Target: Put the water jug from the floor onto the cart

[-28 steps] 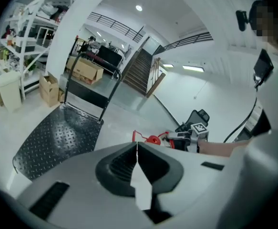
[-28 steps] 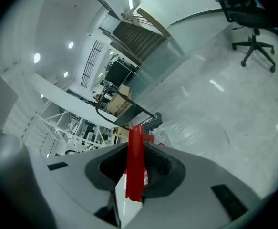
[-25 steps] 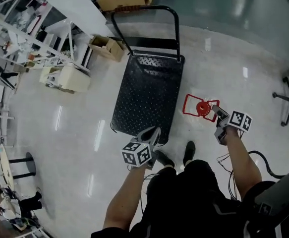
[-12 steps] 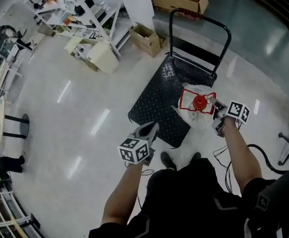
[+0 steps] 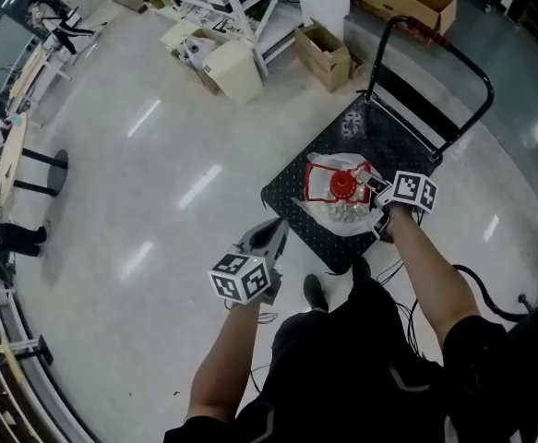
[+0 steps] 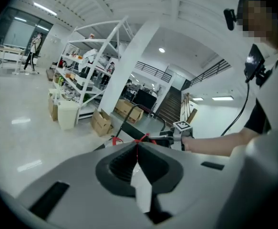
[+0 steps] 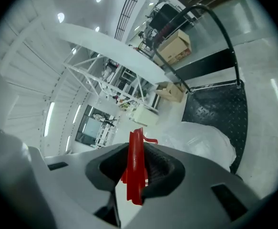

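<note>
The right gripper [image 5: 376, 195] pinches the red handle [image 5: 340, 182] of the water jug [image 5: 342, 213], which is over the near end of the cart [image 5: 384, 137]. It looks heavy and liable to swing, and the stiff handle seems the soundest hold. The left gripper [image 5: 270, 233], beside the cart, has its jaws pressed together on nothing.

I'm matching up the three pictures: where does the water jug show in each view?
Head view: water jug, centre right, above the cart deck.
Left gripper view: only its red top peeks out, centre, the rest hidden.
Right gripper view: clear body right of centre, red handle between the jaws.
Shared landmark: the cart's black push handle.
</note>
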{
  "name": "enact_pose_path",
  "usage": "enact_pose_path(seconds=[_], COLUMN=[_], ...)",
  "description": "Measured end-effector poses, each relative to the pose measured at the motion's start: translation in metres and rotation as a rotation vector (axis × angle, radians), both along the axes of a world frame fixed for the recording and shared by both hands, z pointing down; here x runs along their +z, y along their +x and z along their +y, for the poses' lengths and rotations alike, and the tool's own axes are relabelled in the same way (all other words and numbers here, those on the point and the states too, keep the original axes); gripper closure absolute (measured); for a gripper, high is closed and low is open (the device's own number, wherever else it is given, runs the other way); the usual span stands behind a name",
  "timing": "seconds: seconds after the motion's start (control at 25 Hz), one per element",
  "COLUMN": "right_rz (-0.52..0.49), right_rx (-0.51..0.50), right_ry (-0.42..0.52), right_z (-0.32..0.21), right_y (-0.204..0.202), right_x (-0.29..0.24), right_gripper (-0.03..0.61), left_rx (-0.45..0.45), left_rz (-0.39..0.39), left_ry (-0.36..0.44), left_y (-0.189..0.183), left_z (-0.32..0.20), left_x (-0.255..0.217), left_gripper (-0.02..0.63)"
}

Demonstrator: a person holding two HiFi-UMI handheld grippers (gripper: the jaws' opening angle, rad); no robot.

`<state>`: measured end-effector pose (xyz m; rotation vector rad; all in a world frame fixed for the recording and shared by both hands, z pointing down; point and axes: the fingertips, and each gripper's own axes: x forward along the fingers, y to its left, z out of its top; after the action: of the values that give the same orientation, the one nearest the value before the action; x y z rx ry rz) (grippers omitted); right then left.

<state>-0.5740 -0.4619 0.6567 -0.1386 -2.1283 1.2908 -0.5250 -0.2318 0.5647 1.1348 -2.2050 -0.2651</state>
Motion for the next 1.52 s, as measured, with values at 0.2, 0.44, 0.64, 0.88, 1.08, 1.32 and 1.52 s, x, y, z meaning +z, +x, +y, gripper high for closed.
enact_pose_path(seconds=[0.2,0.44,0.64,0.88,1.08,1.32,1.52], right_rz=[0.037,0.071,0.093,0.105,0.16,0.189,0.149], right_rx=[-0.182,-0.318,-0.336,-0.312,-0.263,-0.207,-0.251], right_ry=[0.013,0.017,0.028,0.024,0.04,0.057,0.254], right_z=[0.058,0.103,0.103,0.088,0.042,0.013,-0.006], right_y=[-0.045,-0.076,-0.082,-0.085,-0.075,-0.067,-0.054], right_x=[0.039,0.077,0.1,0.102,0.116,0.132,0.12], right_gripper=[0.491,0.491,0.491,0.489,0.488,0.489,0.471], left_rx=[-0.085,-0.175,-0.232,-0.255,-0.211,-0.183,-0.157], left_rz=[0.026,0.052,0.07,0.093,0.066,0.074,0.045], left_ry=[-0.032,-0.051,-0.06,-0.051,-0.024,-0.03,-0.013], left_y=[-0.006,-0.011,-0.006,-0.002,-0.006,0.0,-0.002], left_z=[0.008,0.02,0.035,0.043,0.023,0.015,0.011], left_x=[0.015,0.031,0.041,0.047,0.041,0.034,0.022], left_gripper=[0.614,0.614,0.614,0.614,0.614,0.614,0.614])
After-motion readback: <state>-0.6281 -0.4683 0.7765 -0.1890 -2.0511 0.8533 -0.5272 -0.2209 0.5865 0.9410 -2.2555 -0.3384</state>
